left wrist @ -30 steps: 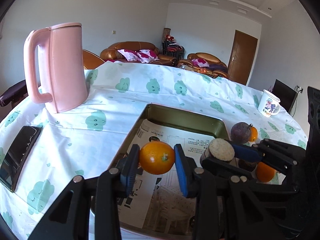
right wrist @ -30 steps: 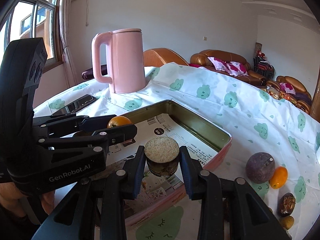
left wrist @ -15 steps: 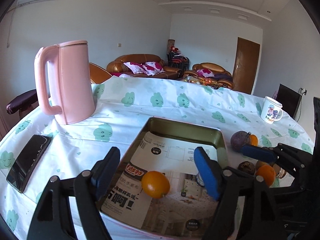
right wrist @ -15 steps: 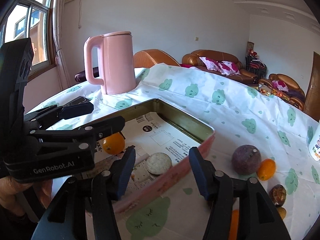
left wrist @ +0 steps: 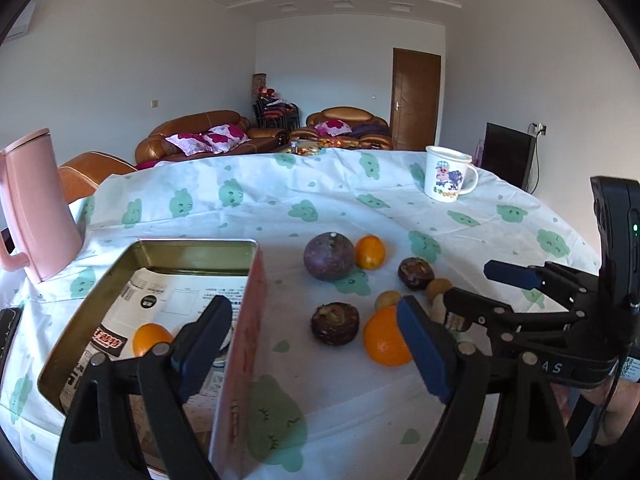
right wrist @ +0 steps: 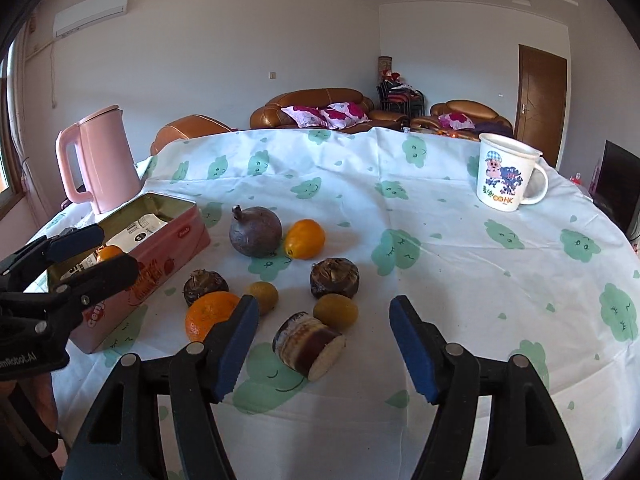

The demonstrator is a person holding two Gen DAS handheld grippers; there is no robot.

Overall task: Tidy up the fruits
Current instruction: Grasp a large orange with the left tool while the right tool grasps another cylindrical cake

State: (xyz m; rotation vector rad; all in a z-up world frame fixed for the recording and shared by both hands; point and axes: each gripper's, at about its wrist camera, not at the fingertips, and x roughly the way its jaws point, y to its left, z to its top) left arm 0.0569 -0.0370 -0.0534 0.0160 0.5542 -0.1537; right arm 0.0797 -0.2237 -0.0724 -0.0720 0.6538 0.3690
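- While both grippers hang over the near edge of the tabletop (right wrist: 460, 248), the cut taro chunk (right wrist: 308, 344) lies on its side right ahead of the right gripper (right wrist: 324, 344), long axis running diagonal, pale cut face pointing toward the near-right.
- Right jaws are spread wide with nothing in them; the chunk sits between them, a bit closer to the left pad, not touching either.
- Left gripper (left wrist: 316, 350) has its jaws spread too, empty, straddling the right wall of the pink tin (left wrist: 244, 320): one pad over the inside, the other over the cloth by the big orange (left wrist: 386, 338).
- Tin sits toward the left edge, lined with printed paper, with a small orange (left wrist: 150, 338) inside. Something pale is next to it, mostly hidden behind the pad.
- Loose on the cloth: purple round fruit (right wrist: 256, 232), small orange-yellow fruit (right wrist: 305, 239), two dark brown corms (right wrist: 335, 278), two little brown-green fruits (right wrist: 335, 312).
- Pink kettle (right wrist: 98, 164) far left, cartoon mug (right wrist: 506, 176) far right.
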